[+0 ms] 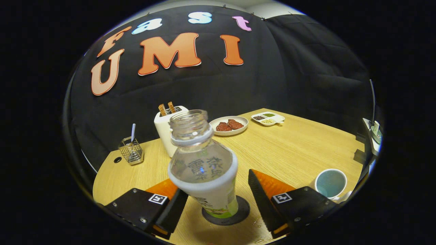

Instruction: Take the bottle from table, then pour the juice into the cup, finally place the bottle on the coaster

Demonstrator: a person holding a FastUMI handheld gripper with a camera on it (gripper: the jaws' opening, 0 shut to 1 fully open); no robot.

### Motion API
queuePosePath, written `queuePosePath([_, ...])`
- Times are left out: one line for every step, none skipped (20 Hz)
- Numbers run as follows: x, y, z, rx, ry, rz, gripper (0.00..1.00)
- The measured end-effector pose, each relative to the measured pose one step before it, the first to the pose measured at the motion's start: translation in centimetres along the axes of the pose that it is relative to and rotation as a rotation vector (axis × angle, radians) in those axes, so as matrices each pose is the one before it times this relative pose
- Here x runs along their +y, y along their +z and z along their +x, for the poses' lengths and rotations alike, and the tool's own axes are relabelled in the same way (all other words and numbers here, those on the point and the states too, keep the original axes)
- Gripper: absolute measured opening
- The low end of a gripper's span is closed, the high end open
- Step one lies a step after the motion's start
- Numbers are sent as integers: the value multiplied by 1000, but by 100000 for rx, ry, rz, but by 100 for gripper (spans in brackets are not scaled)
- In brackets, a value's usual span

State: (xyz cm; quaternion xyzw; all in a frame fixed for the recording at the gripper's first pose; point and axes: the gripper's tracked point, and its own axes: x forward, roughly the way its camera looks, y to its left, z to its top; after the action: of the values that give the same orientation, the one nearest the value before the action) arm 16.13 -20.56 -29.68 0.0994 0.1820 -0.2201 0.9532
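- Clear uncapped bottle [203, 166], white-and-green label, looks pretty much empty, standing on dark round coaster [242, 211].
- Gripper [218, 195] fingers spread apart either side, right one not touching.
- Cup [330, 183] off to the right.

The camera rides on the gripper [218, 200] itself, low over the wooden table [299, 149], looking forward along the two fingers and slightly down. It sits very close to the uncapped bottle [202, 170], which looms large between the spread fingers, neither one pressing it. Beyond the bottle the fisheye takes in the far table edge and the booth's black cloth wall [306, 68], bowed by the lens.
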Motion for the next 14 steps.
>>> queuePosePath([297, -2, -307, -113, 1463, -396, 99])
queuePosePath([74, 68, -240, -254, 426, 114, 99])
queuePosePath([51, 81, -276, -324, 319, 485, 99])
queuePosePath([29, 142, -347, -295, 415, 395, 99])
queuePosePath([65, 172, -418, -417, 298, 612, 99])
queuePosePath([-23, 159, -520, -596, 570, 868, 99])
queuePosePath([28, 254, -647, -680, 712, 1275, 99])
queuePosePath([138, 386, -678, -802, 1181, 1655, 99])
queuePosePath([278, 362, -789, -525, 1299, 1470, 99])
queuePosePath([288, 305, -786, -560, 1341, 843, 99])
queuePosePath([297, 433, -857, -1040, 945, 248, 99])
queuePosePath([378, 489, -902, -967, 1204, -204, 99])
queuePosePath([543, 467, -980, -1059, 1473, -588, 99])
queuePosePath([571, 669, -1030, -1264, 1468, -779, 99])
